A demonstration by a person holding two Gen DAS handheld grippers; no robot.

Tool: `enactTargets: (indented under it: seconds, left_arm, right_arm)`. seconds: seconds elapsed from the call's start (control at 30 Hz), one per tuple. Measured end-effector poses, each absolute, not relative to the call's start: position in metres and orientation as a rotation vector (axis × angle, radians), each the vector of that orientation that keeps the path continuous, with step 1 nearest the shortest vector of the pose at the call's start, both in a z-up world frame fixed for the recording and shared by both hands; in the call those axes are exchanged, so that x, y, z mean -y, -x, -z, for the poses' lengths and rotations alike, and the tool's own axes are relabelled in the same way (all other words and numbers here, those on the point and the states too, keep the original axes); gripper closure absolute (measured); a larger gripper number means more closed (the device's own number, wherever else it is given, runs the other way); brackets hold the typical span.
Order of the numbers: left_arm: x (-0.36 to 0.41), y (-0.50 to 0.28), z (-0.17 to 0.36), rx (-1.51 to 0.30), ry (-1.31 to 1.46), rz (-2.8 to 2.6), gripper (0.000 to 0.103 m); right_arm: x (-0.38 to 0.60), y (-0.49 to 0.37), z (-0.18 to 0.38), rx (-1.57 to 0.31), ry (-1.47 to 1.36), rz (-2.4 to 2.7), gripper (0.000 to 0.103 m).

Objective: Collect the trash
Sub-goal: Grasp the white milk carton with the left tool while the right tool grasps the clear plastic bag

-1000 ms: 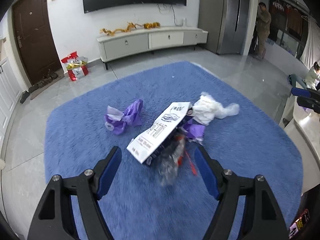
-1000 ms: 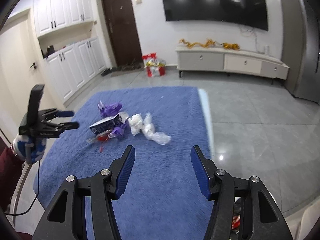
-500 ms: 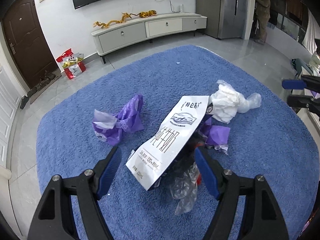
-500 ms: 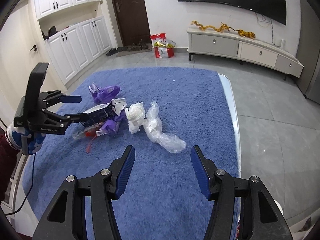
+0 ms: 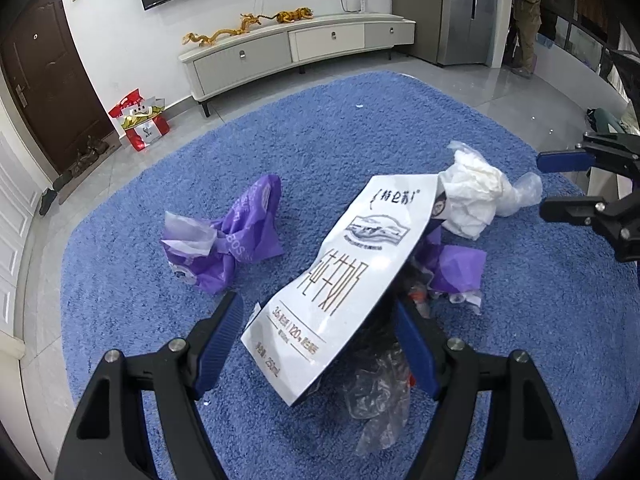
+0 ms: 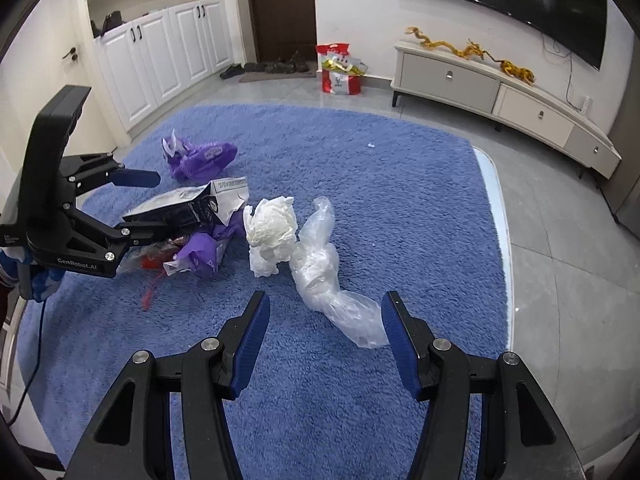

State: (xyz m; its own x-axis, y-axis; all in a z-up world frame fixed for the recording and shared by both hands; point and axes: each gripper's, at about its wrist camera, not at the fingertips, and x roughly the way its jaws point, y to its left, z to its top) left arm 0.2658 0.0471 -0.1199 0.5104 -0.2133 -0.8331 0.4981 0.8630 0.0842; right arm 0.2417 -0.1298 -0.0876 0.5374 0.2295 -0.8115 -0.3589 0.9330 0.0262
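Note:
Trash lies on a blue rug (image 5: 360, 140). A flattened white milk carton (image 5: 344, 276) rests on crumpled clear plastic (image 5: 376, 392) and a purple wrapper (image 5: 456, 268). My left gripper (image 5: 320, 336) is open, its fingers either side of the carton's near end. A purple bag (image 5: 232, 236) lies to the left, a white tissue wad (image 5: 472, 196) behind. My right gripper (image 6: 324, 340) is open, just before a clear plastic bag (image 6: 332, 280) beside the tissue wad (image 6: 272, 232). The left gripper (image 6: 136, 208) also shows in the right wrist view at the carton (image 6: 184, 208).
A low TV cabinet (image 5: 296, 52) stands against the far wall, with a red-and-white bag (image 5: 140, 120) on the floor beside a dark door (image 5: 44, 92). White cupboards (image 6: 160, 48) line one side. A person (image 5: 524, 12) stands at the far right. Grey tile floor surrounds the rug.
Both grippers have moved closer to the trash pile. The left gripper's fingers now flank the carton's near end; the right gripper has come up to the clear plastic bag.

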Motion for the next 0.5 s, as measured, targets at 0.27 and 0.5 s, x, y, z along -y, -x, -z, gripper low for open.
enactTargets:
  seconds: [0.27, 0.5]
  left_arm:
    - [-0.056, -0.277, 0.131, -0.969, -0.296, 0.445, 0.029]
    - [-0.051, -0.281, 0.132, -0.964, -0.292, 0.477, 0.03]
  right_arm:
    - [0.128, -0.246, 0.096, -0.953, 0.156, -0.374, 0.046]
    - [0.124, -0.256, 0.101, -0.953, 0.167, -0.378, 0.046]
